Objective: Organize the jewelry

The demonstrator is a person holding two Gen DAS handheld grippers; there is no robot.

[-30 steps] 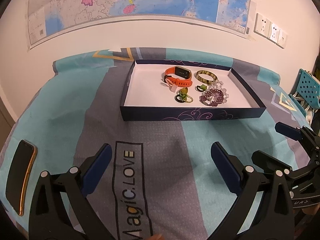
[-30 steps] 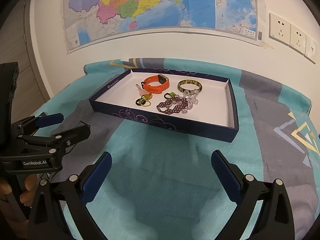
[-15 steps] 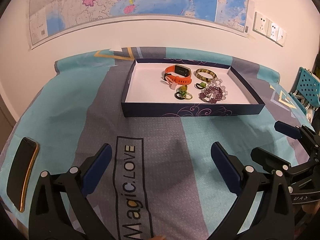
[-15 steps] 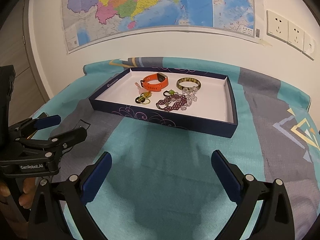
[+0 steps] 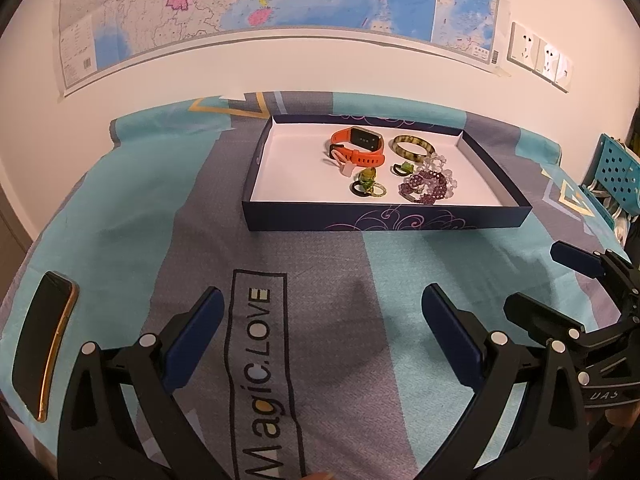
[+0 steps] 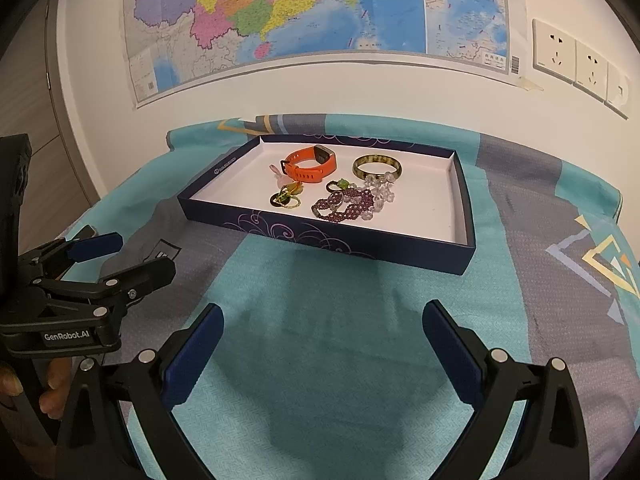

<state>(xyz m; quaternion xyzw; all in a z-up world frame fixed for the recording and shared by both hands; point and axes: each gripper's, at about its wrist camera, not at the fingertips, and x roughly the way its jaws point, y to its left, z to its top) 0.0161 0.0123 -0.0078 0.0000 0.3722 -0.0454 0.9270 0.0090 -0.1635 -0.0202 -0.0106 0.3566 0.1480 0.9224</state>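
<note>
— Why are both tools hanging back from the box?

— Lining up, I'd guess. The left gripper (image 5: 320,332) and right gripper (image 6: 320,336) hover over the cloth (image 6: 328,320), fingers spread wide, nothing between them.

— And the jewelry?

— All in the shallow blue box (image 5: 384,222): an orange watch band (image 5: 358,146), a mottled bangle (image 5: 412,148), purple beads (image 5: 424,190), and some small rings (image 5: 368,186), possibly tangled together.
</note>
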